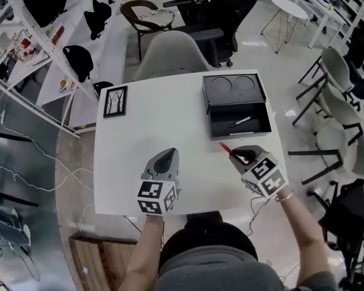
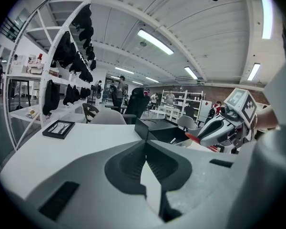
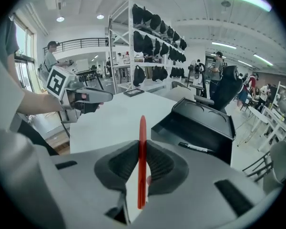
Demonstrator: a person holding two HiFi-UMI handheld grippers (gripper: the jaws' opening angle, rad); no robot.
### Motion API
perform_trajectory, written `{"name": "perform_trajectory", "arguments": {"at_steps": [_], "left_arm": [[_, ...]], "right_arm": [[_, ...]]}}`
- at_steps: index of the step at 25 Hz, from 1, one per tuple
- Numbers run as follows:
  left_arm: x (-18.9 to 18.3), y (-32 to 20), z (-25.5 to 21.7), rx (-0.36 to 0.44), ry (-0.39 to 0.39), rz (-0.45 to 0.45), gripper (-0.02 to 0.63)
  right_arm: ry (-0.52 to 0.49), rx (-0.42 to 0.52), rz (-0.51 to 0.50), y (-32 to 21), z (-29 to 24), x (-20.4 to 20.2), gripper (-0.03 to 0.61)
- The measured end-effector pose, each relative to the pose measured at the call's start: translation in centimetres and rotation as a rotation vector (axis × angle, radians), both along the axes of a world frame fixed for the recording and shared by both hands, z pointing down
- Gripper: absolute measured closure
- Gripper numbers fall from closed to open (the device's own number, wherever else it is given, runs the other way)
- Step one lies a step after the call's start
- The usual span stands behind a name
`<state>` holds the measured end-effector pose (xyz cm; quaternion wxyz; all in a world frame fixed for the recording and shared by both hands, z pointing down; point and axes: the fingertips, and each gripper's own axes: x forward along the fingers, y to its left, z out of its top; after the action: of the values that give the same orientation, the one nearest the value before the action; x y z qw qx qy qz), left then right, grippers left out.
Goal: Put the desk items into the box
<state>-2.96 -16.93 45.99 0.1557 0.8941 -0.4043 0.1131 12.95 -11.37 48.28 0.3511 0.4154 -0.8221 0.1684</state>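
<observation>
An open black box (image 1: 236, 105) stands on the white table (image 1: 145, 132) at the far right, with a black marker (image 1: 241, 122) lying inside it. My right gripper (image 1: 238, 155) hovers just in front of the box, shut on a red pen (image 1: 226, 150) whose tip points up and left. In the right gripper view the red pen (image 3: 142, 161) stands clamped between the pads, with the box (image 3: 200, 123) and marker (image 3: 196, 148) beyond. My left gripper (image 1: 167, 156) is above the table's near middle, shut with nothing in it; in its own view the left gripper (image 2: 145, 146) shows its jaws meeting.
A small black picture frame (image 1: 115, 101) lies at the table's far left. A grey chair (image 1: 170, 53) stands behind the table, more chairs (image 1: 340, 102) at the right, and white shelving (image 1: 42, 35) at the left.
</observation>
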Motion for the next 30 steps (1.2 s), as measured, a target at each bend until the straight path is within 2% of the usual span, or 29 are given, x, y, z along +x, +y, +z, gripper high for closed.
{"name": "perform_trajectory", "arguments": {"at_steps": [7, 15, 22, 30], "left_arm": [[1.1, -0.2, -0.8, 0.018, 0.003, 0.024, 0.608], [1.2, -0.8, -1.3, 0.024, 0.015, 0.017, 0.607], [2.0, -1.5, -1.4, 0.022, 0.014, 0.019, 0.609], [2.3, -2.1, -1.3, 0.008, 0.008, -0.014, 0.608]], "right_arm": [[-0.005, 0.081, 0.009, -0.5, -3.9, 0.6, 0.523], [-0.041, 0.133, 0.048, -2.5, -5.4, 2.3, 0.523], [-0.016, 0.14, 0.018, -4.6, -5.7, 3.0, 0.523], [0.057, 0.088, -0.051, -7.5, -4.3, 3.8, 0.523]]}}
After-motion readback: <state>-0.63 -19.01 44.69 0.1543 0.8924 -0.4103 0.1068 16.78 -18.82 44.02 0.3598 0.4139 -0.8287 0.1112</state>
